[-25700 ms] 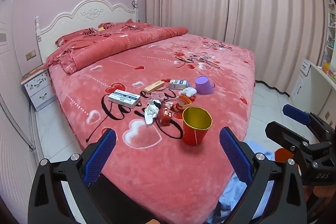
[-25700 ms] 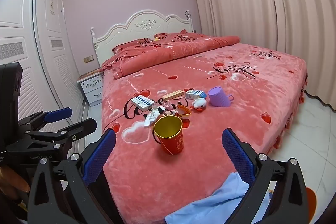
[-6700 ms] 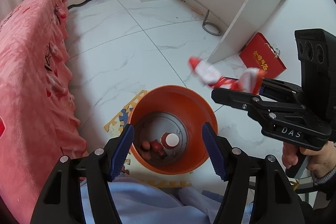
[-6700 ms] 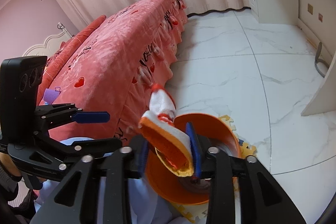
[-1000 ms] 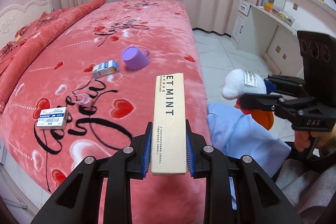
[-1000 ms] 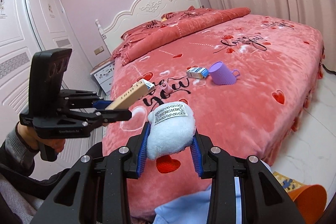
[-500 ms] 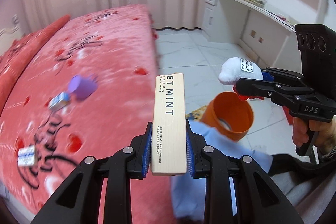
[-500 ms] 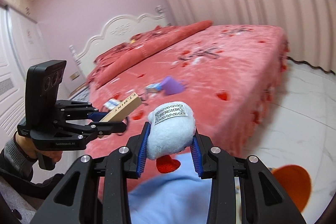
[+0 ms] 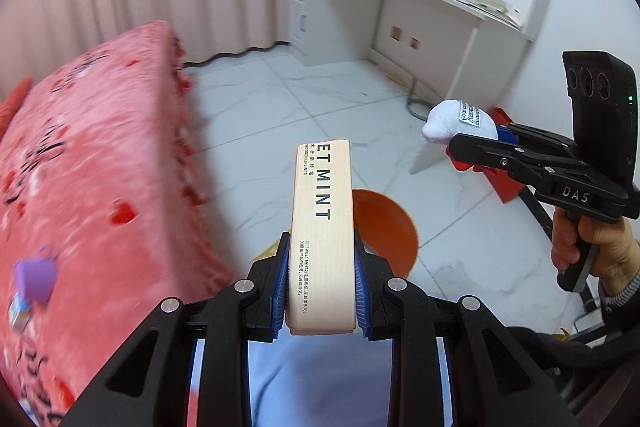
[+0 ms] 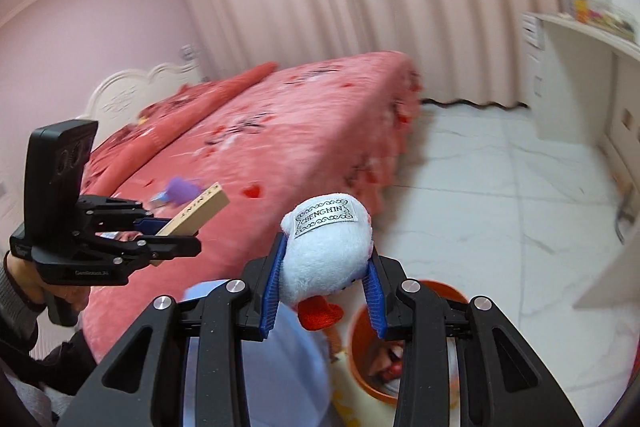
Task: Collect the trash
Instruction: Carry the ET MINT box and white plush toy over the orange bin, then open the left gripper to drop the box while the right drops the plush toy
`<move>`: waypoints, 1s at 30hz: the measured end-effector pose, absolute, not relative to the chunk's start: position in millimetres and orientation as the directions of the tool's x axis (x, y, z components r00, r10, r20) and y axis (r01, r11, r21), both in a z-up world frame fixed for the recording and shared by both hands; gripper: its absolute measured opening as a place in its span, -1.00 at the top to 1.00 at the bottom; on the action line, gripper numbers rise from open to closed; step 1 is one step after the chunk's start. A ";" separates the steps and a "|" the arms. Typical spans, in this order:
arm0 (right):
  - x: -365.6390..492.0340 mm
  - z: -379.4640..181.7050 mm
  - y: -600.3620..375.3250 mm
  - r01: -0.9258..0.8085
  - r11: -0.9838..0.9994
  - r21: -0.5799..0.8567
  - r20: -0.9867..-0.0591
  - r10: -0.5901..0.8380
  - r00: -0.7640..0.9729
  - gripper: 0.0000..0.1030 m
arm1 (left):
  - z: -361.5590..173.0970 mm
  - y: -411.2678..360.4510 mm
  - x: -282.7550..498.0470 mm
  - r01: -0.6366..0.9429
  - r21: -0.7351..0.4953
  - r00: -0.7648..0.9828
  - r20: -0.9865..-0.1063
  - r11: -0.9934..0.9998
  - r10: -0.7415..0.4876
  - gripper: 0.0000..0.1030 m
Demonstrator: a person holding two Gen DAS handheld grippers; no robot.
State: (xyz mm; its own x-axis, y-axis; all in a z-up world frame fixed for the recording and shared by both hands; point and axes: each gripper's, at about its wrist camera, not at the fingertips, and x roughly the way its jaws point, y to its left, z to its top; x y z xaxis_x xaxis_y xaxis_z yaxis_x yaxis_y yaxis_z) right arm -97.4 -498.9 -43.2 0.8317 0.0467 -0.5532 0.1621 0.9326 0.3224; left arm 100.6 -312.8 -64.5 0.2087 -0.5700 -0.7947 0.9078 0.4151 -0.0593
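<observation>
left wrist view: left gripper [image 9: 321, 283] clamped on a flat pale wooden box printed "et mint" [image 9: 322, 235], held above the round orange plastic bin [image 9: 384, 227] on the white marble floor [image 9: 280, 115].
right wrist view: right gripper [image 10: 322, 291] squeezing a white plush toy with red foot [image 10: 326, 247]; bin [image 10: 362, 355] below, beside the red heart-print bed [image 10: 260, 155].

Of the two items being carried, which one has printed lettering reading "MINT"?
The flat wooden box clamped in the left gripper; the right gripper holds a white plush toy.
</observation>
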 end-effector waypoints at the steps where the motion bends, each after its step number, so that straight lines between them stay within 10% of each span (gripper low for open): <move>1: -101.5 -48.4 -507.3 0.183 0.927 0.326 -0.560 0.034 0.828 0.29 | -68.4 -320.3 100.3 0.914 -0.068 0.191 -0.799 0.401 -0.571 0.43; 23: -107.5 -114.7 -571.3 0.353 0.856 0.377 -0.642 -0.033 0.766 0.29 | -140.1 -433.2 113.6 0.940 -0.144 0.032 -0.865 0.308 -0.501 0.43; 30: -106.1 -123.9 -571.7 0.360 0.850 0.384 -0.654 -0.024 0.756 0.29 | -152.1 -442.3 109.7 0.940 -0.136 0.031 -0.878 0.312 -0.477 0.02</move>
